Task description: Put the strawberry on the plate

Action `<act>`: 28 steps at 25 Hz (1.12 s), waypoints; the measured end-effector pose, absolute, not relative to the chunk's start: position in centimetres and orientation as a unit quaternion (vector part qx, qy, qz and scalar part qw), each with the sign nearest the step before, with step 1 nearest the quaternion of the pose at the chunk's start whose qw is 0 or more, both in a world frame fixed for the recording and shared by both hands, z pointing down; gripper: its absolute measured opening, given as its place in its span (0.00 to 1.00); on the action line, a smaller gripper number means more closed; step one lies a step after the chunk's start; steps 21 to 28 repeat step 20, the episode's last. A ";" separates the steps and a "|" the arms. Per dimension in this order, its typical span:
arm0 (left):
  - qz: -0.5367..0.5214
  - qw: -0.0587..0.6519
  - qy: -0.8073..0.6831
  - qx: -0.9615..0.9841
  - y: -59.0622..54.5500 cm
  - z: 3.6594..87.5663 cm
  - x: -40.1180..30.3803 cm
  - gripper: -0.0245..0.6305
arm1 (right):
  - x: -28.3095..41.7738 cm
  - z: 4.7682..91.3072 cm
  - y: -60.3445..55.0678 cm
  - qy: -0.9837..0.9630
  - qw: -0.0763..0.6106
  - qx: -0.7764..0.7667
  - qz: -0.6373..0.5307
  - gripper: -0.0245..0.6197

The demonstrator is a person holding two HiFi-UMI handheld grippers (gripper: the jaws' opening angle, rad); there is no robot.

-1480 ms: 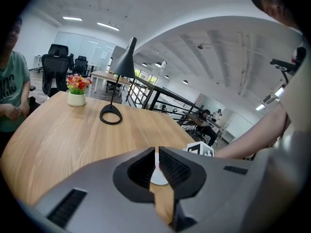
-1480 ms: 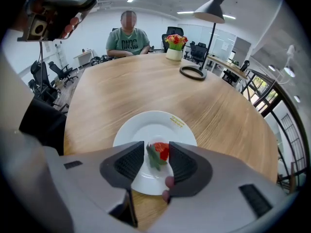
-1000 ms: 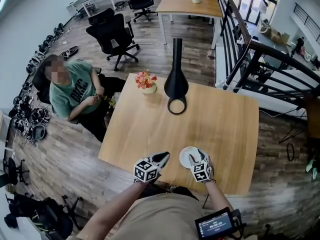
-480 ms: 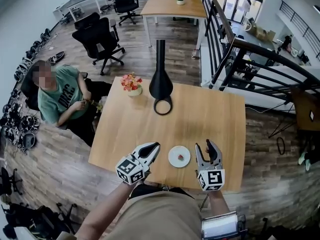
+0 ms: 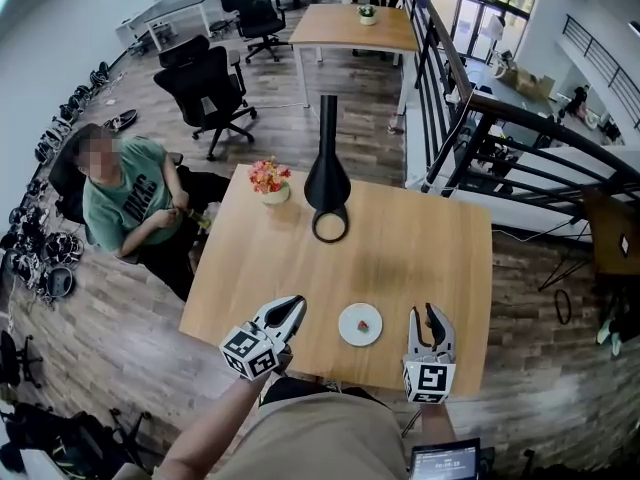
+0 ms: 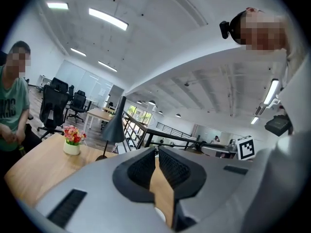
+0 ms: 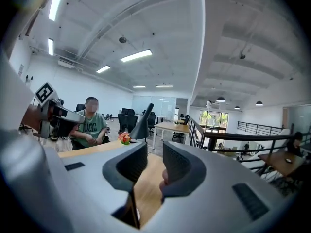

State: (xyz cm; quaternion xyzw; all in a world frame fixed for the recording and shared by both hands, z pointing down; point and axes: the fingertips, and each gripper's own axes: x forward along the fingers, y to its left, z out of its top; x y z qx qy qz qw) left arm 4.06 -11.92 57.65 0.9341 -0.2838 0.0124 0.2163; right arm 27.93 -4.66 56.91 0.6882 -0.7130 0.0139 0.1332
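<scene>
From the head view, the strawberry [image 5: 364, 323] lies on the small white plate [image 5: 348, 328] near the front edge of the wooden table [image 5: 420, 248]. The left gripper [image 5: 288, 312] is near the plate on one side and the right gripper [image 5: 431, 320] on the other, neither touching it.

In the left gripper view, the jaws meet at the tips, holding nothing.

In the right gripper view, the jaws have just been closing. There is a gap between them with nothing in it.
</scene>
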 end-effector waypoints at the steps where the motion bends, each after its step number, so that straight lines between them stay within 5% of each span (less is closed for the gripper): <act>1: 0.014 0.220 -0.285 0.933 -11.7 57.9 4.0 0.04 | 27.8 56.9 -4.6 -0.714 0.131 0.687 0.014 0.21; 28: 0.027 0.249 -0.278 0.927 -8.6 59.9 3.7 0.04 | 24.0 57.6 -3.7 -0.739 0.129 0.661 0.019 0.18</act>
